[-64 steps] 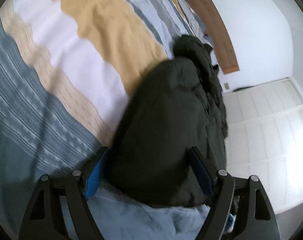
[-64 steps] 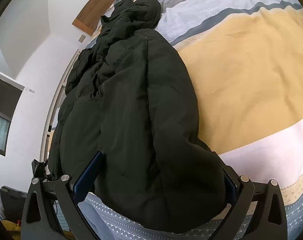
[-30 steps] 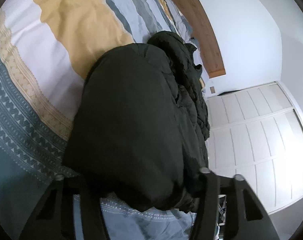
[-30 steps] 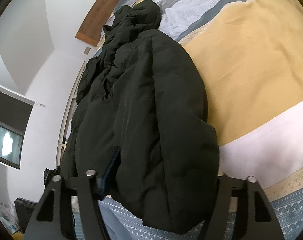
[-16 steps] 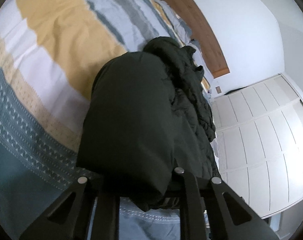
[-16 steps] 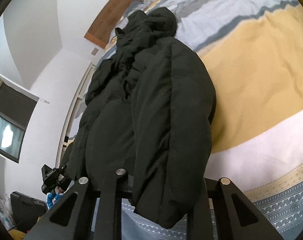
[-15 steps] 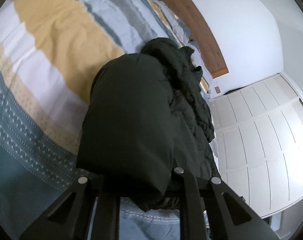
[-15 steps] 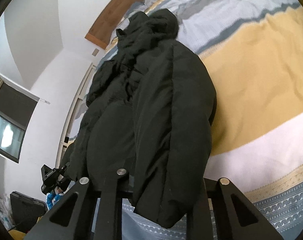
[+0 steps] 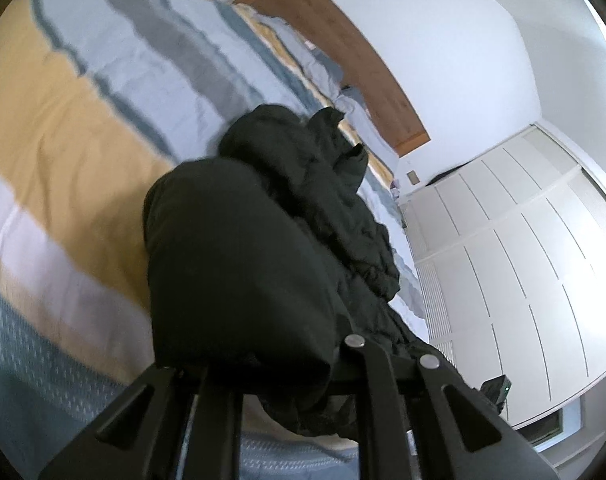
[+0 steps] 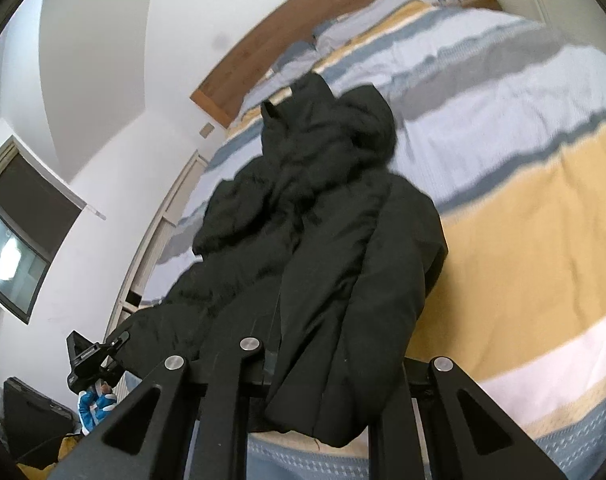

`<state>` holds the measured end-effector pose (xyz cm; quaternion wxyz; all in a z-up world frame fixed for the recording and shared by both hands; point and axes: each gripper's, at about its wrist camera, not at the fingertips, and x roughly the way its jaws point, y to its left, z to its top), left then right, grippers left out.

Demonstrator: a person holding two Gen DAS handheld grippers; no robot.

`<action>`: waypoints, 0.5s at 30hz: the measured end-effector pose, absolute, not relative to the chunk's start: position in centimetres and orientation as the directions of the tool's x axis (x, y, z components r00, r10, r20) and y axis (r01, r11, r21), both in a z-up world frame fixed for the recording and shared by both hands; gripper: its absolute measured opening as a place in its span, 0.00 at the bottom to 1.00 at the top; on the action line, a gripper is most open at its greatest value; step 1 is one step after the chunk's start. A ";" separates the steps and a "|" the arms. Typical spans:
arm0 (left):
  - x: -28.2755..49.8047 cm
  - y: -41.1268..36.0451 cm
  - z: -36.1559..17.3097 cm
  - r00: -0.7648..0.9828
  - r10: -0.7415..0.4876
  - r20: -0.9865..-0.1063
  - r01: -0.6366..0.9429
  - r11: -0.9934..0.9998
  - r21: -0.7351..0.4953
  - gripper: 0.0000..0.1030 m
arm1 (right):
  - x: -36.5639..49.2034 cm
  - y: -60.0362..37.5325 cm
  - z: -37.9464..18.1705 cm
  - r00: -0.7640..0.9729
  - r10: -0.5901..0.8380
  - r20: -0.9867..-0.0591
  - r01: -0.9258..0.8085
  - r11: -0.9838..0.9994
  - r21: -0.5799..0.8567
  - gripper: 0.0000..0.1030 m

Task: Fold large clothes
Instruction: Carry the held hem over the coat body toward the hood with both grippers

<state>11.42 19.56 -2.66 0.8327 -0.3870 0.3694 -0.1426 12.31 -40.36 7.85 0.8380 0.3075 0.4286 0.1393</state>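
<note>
Slippage is the main risk: the black hooded puffer jacket (image 9: 239, 272) is bulky and slick-looking, so its thick hem could slide out of either tool as the fold is carried toward the hood, judging by how much bulk hangs from each pinch. Both the left tool (image 9: 281, 372) and the right tool (image 10: 323, 376) have just been closing and now clench the hem. They are raised and tilted downward over the striped duvet (image 10: 523, 208), where the rest of the jacket lies.
</note>
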 end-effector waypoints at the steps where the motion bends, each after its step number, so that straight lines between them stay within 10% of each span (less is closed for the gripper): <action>1: 12.1 19.5 -1.8 0.690 -0.522 -0.502 -0.038 0.665 -0.745 0.12 | 12.8 -40.4 8.4 0.604 0.492 -0.626 0.027 0.773 0.633 0.15; 15: 25.4 19.2 7.6 0.753 -0.476 -0.455 0.031 0.716 -0.698 0.12 | 23.0 -43.2 14.2 0.716 0.423 -0.555 0.067 0.749 0.659 0.15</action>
